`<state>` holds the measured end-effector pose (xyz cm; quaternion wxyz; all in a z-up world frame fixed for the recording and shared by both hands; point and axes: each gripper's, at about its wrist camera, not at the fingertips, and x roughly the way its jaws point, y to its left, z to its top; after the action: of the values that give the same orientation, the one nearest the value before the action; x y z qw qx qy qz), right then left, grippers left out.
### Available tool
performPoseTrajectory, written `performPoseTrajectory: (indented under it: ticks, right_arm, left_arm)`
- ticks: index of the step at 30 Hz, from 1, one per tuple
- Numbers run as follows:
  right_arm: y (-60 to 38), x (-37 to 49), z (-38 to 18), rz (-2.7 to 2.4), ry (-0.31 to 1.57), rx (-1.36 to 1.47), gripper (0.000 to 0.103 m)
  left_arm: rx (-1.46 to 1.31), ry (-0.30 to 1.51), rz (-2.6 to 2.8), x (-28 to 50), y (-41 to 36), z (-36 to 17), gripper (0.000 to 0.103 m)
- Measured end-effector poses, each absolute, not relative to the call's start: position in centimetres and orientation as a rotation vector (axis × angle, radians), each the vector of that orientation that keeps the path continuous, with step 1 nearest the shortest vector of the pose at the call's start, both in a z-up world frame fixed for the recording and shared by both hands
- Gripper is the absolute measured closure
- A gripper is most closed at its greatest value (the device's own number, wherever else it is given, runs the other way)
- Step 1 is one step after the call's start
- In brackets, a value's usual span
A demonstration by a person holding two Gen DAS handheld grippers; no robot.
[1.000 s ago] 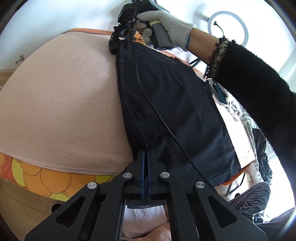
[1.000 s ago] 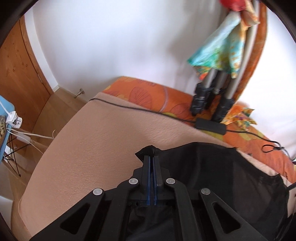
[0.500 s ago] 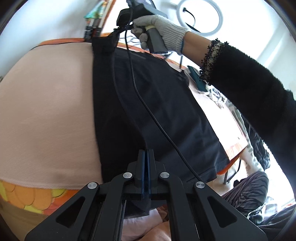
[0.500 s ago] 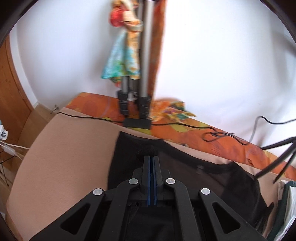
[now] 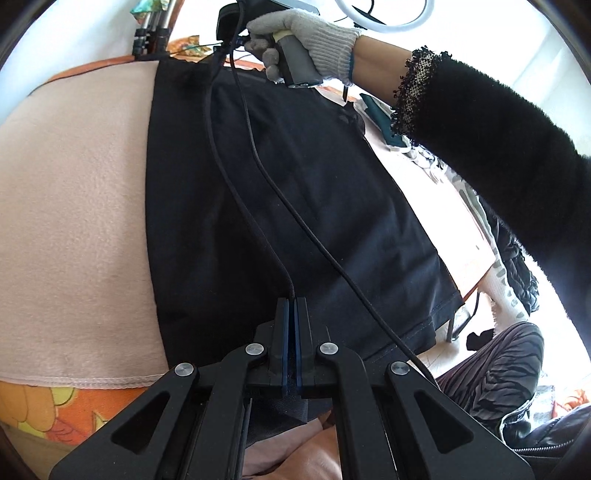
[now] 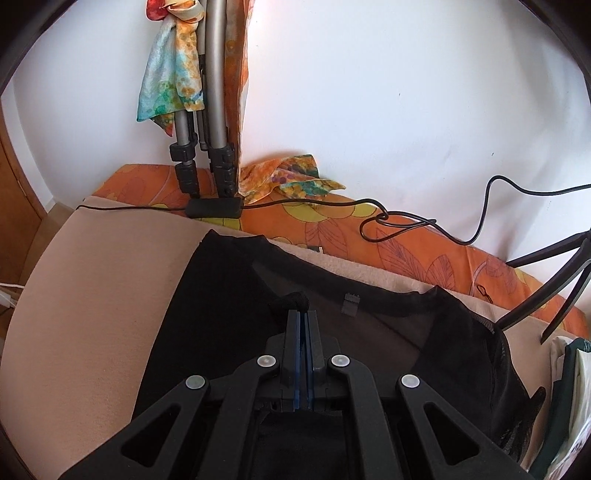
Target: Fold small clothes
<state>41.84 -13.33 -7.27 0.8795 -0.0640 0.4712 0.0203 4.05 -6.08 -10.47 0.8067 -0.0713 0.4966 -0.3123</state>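
Now smooth black garment point(image 5: 295, 192) lies over fuzzy beige blanket point(image 5: 74, 206).

The black garment's point(image 5: 295, 192) near hem is hidden behind the left hand-held gripper point(image 5: 294, 306) at 6 o'clock.

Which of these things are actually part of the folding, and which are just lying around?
In use: black T-shirt; left gripper and right gripper, both pinching its edge; pink blanket underneath.

Lying about: tripod legs; colourful scarf; black cable; ring light.
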Motion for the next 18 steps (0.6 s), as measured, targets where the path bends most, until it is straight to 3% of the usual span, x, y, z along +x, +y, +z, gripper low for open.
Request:
performPoseTrajectory:
  ticks: [3, 4, 6, 8, 10, 12, 18]
  right_arm:
    - [-13.6, 42.0, -7.7, 0.014, 1.001, -0.151, 0.101]
    - [-13.6, 42.0, -7.8, 0.011, 1.007, -0.154, 0.098]
    - [-13.9, 41.6, -7.5, -0.011, 0.996, -0.163, 0.060]
    - [-14.3, 41.0, -6.6, -0.020, 0.968, -0.166, 0.050]
    - [-14.8, 40.3, -5.7, -0.020, 0.958, -0.158, 0.046]
    - [-15.4, 39.3, -4.5, -0.026, 0.935, -0.145, 0.035]
    - [-17.9, 35.1, -0.6, -0.015, 0.871, -0.102, 0.030]
  left_arm:
    - [-0.154, 1.074, -0.714, 4.0, -6.5, -10.4, 0.096]
    - [-0.154, 1.077, -0.740, 3.8, -6.7, -10.2, 0.087]
    - [-0.148, 1.062, -0.778, 3.4, -6.9, -9.8, 0.070]
    - [-0.124, 1.037, -0.789, 2.8, -6.9, -9.3, 0.052]
    - [-0.109, 1.010, -0.782, 2.3, -6.4, -8.8, 0.052]
    - [-0.116, 1.000, -0.773, 2.1, -5.8, -8.5, 0.052]
    - [-0.157, 0.937, -0.721, 1.5, -3.3, -7.4, 0.052]
